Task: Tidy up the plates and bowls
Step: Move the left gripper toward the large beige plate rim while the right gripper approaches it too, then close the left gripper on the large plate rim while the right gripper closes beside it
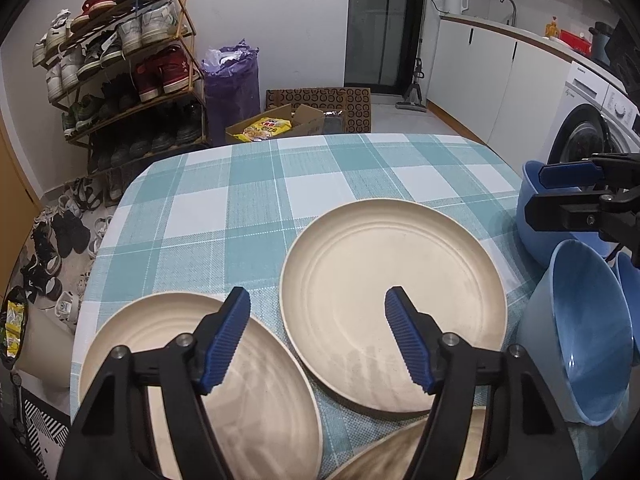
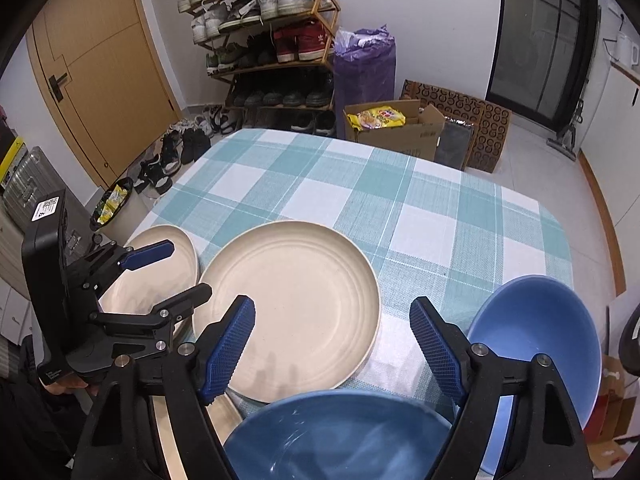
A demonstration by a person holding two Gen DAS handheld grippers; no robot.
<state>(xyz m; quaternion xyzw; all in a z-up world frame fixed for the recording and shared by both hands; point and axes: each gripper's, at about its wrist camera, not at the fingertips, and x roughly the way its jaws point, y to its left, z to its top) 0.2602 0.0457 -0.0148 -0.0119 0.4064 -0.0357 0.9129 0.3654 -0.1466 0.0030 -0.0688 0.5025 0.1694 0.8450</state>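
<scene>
A large cream plate (image 1: 394,306) lies flat near the middle of the tabletop (image 1: 256,200), which is covered in a teal-and-white checked cloth; a second cream plate (image 1: 200,384) sits just beside it on the left, close to the tabletop's edge, and the rim of a third cream plate (image 1: 384,456) shows at the near edge; whether these rims touch cannot be told. To the right stand blue bowls: a pale blue bowl (image 1: 580,344) tilted on its side next to the large plate, a deeper blue bowl (image 2: 340,436) nearest the right camera, and another blue bowl (image 1: 532,216) farther back. The left claw (image 1: 318,340) hangs released over the gap between the two plates, holding nothing; the right claw (image 2: 332,354) is likewise spread wide and empty above the deeper blue bowl. Beyond the tabletop stand a shoe rack (image 1: 128,68), a purple bag (image 1: 230,88), a cardboard box (image 1: 276,124) and a washing machine (image 1: 592,120).
</scene>
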